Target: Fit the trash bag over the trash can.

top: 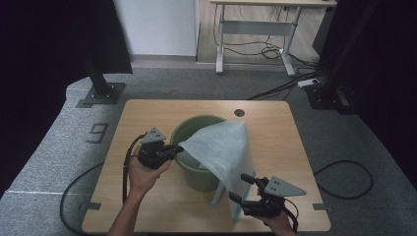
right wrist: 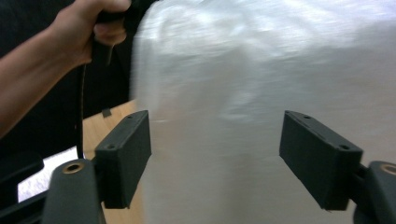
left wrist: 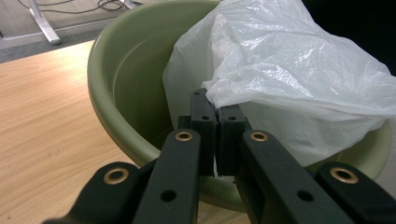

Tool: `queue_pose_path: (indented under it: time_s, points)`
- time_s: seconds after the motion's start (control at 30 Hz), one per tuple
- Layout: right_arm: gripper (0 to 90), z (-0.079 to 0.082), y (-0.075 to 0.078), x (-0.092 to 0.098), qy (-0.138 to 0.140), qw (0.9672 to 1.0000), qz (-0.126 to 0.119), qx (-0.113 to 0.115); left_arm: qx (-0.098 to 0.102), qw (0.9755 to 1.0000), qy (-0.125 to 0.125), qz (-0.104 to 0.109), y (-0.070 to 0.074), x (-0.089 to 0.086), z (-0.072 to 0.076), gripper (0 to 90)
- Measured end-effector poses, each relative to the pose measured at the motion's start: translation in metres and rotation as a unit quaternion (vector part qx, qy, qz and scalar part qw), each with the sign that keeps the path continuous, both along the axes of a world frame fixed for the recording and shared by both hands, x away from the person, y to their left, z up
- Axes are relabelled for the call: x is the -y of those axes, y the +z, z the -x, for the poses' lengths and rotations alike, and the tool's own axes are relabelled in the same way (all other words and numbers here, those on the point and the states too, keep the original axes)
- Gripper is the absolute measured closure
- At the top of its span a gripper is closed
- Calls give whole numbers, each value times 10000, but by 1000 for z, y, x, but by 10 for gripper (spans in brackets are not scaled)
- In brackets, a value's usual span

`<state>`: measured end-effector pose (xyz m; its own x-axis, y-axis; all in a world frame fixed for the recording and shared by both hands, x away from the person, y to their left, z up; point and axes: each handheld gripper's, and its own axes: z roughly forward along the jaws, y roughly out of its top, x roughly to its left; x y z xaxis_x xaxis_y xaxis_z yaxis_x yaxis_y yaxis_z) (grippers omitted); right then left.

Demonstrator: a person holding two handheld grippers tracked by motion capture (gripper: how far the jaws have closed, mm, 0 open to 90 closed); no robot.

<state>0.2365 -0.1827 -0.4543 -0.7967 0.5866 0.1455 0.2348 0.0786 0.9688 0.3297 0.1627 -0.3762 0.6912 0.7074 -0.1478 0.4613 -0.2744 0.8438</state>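
Right up against the lens were my left gripper [left wrist: 215,135] jaws, clamped flat together on a pinch of the white plastic bag [left wrist: 299,79], just at the near rim of the green bucket [left wrist: 116,84]. From overhead, that left gripper [top: 173,149] sat at the bucket's [top: 196,174] left edge, with the bucket standing about mid-worktop [top: 147,118].

So the bag [top: 223,152] was draped half over the bucket's mouth, peaking up near the far rim and hanging down the right front side, its lower end reaching the wood near my right gripper [top: 239,188]. Part of it lay inside the bucket, as far as I could tell from the left gripper view.

Right side was a different story: those jaws were spread wide, gripping nothing. In the right gripper view the bag [right wrist: 261,93] showed blurred beyond the gap between the pads, and I couldn't say whether it touched either one. That same view caught my left hand [right wrist: 88,28] up in the corner, wrapped around its handle.

Worktop also had a small round hole [top: 239,112] behind the bucket.
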Motion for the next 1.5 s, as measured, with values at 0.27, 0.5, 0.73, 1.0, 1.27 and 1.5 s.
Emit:
queue_pose_path:
  time_s: [0.27,0.5,0.73,1.0,1.27,1.5]
  points:
    - [262,15,-4,-14,-411,9987,299,42,8,10000,-19,-7,1,1,2,876]
    - [674,7,-11,-10,-667,9968,440,60,19,10000,-33,-33,2,1,2,876]
    - [889,3,4,-10,-861,9937,576,425,82,9993,-331,159,14,0,5,680]
    - [890,6,17,-9,-866,9900,874,696,228,9973,-582,384,35,-2,21,517]
    - [889,6,13,-12,-770,9894,1044,653,252,9976,-602,234,41,18,17,501]
    - [889,7,13,-17,-754,9868,1215,758,117,9961,-861,168,41,46,12,471]
